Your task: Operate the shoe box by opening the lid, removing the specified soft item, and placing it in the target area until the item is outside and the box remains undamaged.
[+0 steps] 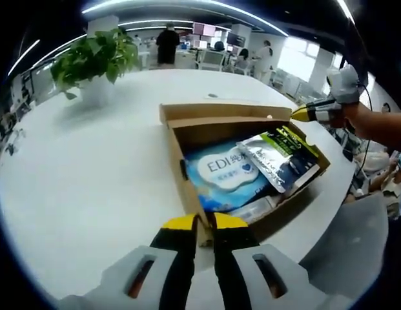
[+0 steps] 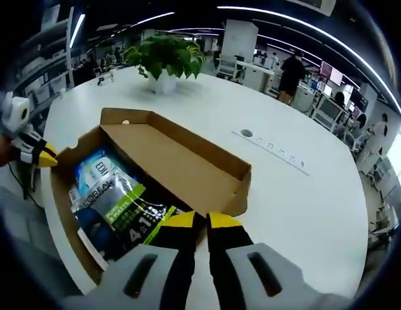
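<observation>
Shoe box [image 1: 187,168] on white table [image 1: 90,168] (open-plan office)

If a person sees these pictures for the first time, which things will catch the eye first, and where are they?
The open cardboard shoe box lies on the white table, its lid folded back, and each gripper's yellow-tipped jaws meet at one of its edges. Inside lie a blue-and-white EDI pack and a dark L'Oreal pouch over it. A green potted plant stands further back on the table.
</observation>
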Motion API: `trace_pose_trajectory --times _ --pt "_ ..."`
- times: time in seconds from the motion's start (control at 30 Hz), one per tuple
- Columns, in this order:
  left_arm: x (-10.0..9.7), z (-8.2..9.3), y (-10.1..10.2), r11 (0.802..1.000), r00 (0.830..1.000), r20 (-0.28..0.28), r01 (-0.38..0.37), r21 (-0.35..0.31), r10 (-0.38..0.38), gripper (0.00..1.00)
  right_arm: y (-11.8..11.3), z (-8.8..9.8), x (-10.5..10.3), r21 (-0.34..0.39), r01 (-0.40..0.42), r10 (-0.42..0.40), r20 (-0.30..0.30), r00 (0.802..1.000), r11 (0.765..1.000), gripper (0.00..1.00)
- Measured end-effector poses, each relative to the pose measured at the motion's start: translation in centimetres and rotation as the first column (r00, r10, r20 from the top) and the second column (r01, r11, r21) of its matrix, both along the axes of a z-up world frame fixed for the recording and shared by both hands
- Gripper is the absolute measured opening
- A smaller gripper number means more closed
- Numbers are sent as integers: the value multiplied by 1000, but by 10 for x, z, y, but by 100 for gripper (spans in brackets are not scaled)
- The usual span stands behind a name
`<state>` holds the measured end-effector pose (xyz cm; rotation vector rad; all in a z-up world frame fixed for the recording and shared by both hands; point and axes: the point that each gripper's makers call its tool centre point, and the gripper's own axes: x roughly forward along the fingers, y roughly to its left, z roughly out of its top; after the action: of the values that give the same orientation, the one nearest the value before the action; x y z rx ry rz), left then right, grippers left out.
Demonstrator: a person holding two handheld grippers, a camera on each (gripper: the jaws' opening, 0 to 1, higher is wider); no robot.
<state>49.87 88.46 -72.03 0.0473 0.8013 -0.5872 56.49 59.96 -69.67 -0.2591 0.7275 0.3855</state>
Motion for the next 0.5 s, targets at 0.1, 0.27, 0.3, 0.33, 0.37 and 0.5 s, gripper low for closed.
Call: trace_pose_trajectory --times 0.1,0.27,0.3,0.33,0.37,0.5 --pt "0 0 0 1000 1000 1 -4 -4 4 6 4 -4 -8 3 -6 6 -18 1000 1000 5" --pt "1 -1 0 1000 1000 1 -7 -7 7 6 9 -9 -18 -1 -20 20 -39 999 1000 4" --pt "1 -1 1 1000 1000 1 -7 -7 7 6 9 -9 -19 -2 -22 22 -42 999 1000 4" --pt "1 -1 0 1000 1000 0 -7 -9 7 6 10 -10 -21 -1 -23 23 -47 999 1000 4" --pt "0 -1 0 1000 1000 0 -7 -9 7 6 11 -11 -22 0 -25 25 -50 998 1000 4" --pt "0 -1 0 1000 1000 1 -8 -11 8 6 13 -15 -27 3 -32 32 -73 997 999 5"
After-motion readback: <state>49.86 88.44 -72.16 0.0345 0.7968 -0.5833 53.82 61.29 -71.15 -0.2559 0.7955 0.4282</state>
